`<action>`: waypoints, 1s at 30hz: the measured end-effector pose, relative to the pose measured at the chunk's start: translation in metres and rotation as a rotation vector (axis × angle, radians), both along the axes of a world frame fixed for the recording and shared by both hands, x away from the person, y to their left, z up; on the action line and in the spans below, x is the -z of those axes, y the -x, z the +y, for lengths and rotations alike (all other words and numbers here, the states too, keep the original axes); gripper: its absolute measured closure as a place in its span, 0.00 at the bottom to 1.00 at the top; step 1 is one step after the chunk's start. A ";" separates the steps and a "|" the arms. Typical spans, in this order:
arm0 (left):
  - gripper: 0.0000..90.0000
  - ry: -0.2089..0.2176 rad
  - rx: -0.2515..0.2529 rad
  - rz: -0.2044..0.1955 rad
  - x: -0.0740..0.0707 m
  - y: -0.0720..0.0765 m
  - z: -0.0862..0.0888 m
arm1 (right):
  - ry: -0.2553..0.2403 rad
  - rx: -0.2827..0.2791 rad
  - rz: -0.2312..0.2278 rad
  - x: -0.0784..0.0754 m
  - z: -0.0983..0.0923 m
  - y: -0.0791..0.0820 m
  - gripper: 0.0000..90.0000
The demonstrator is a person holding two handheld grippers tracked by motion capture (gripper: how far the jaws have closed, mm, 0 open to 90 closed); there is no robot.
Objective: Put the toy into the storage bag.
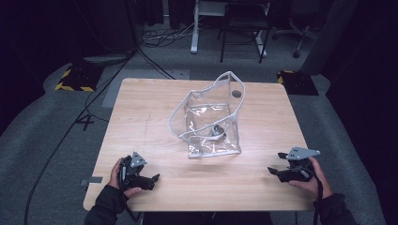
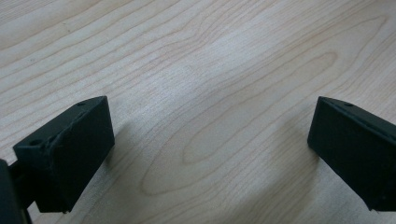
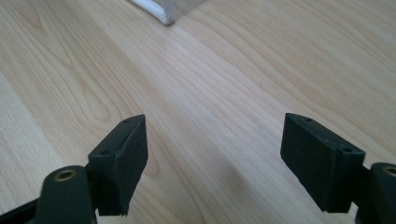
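Item: clear plastic pouch with white piping [image 1: 209, 119], mid-table [image 1: 141, 122], small dark object inside. Left gripper [image 1: 151, 179] and right gripper [image 1: 274, 171]: fingers spread, empty, near edge. Step: approach. Next: reach pouch rim.

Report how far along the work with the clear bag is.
Done, by the look of it: a small dark object already lies inside the clear bag, which stands open mid-table. In hand: nothing. The left gripper and right gripper rest near the table's front edge, jaws open, apart from the bag. Left: possibly closing the bag; a dark round spot lies near its rim.
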State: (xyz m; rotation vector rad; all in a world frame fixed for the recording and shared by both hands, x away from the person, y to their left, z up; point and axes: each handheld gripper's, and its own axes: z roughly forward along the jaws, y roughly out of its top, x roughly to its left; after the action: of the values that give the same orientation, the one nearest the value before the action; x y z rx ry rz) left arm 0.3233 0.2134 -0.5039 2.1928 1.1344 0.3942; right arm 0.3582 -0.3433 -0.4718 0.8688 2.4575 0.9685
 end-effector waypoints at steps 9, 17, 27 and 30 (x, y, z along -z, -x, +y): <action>0.01 -0.004 -0.001 -0.001 0.000 0.000 0.000 | -0.017 0.027 0.029 0.012 -0.017 0.012 0.26; 0.01 -0.004 -0.001 -0.001 0.000 0.000 0.000 | -0.056 0.073 0.053 0.023 -0.035 0.022 0.26; 0.01 -0.007 0.000 -0.001 0.000 0.000 0.000 | -0.111 0.163 0.026 0.031 -0.065 0.035 0.24; 0.01 -0.005 0.003 -0.001 0.000 -0.001 0.000 | -0.112 0.202 0.028 0.031 -0.074 0.037 0.24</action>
State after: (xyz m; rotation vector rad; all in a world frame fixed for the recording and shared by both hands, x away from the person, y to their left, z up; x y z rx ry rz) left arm 0.3241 0.2139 -0.5034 2.1980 1.1311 0.3973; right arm 0.3208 -0.4168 -0.5030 1.1505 2.3012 1.0341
